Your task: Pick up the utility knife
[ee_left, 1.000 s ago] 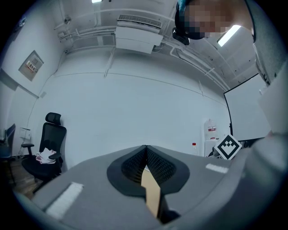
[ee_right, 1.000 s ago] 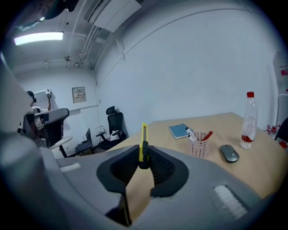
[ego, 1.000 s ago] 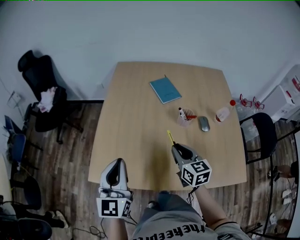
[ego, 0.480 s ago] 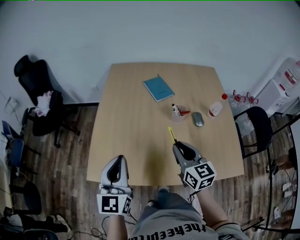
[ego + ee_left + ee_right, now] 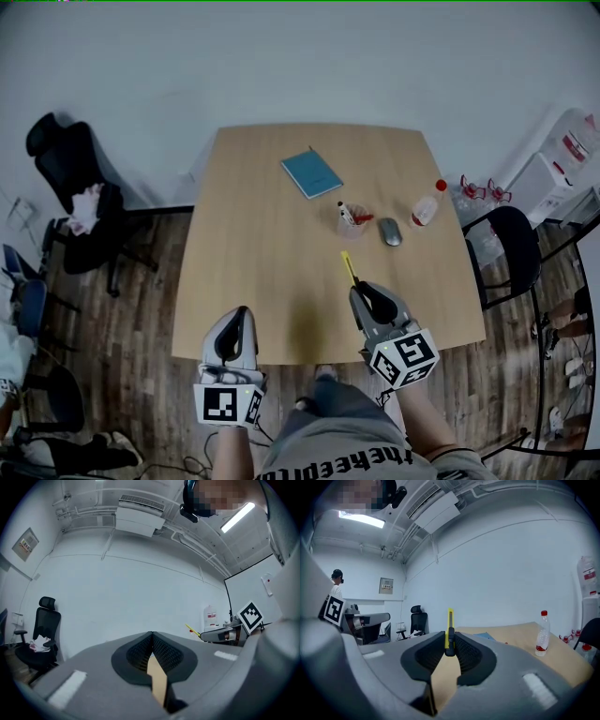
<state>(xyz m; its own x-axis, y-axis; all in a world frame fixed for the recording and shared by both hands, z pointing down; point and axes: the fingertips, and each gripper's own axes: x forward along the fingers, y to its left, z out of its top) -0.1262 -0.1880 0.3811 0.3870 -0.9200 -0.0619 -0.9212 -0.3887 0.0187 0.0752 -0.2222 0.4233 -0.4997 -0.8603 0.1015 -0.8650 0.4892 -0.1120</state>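
Note:
A yellow utility knife (image 5: 349, 269) (image 5: 449, 623) sticks out forward from my right gripper (image 5: 360, 289) (image 5: 449, 645), which is shut on it and holds it in the air above the near part of the wooden table (image 5: 262, 244). The knife (image 5: 191, 630) also shows small at the right of the left gripper view. My left gripper (image 5: 234, 319) (image 5: 152, 652) hovers at the table's near left edge, pointing level, its jaws shut with nothing between them.
On the table lie a blue notebook (image 5: 311, 173), a clear cup of pens (image 5: 351, 220), a grey mouse (image 5: 390, 232) and a red-capped bottle (image 5: 425, 207) (image 5: 542, 633). Black chairs stand at the left (image 5: 80, 183) and the right (image 5: 506, 246).
My right gripper has lifted the knife and drawn back toward the person. The left gripper has barely shifted. The head view has swung, so the table's things sit further left in the picture.

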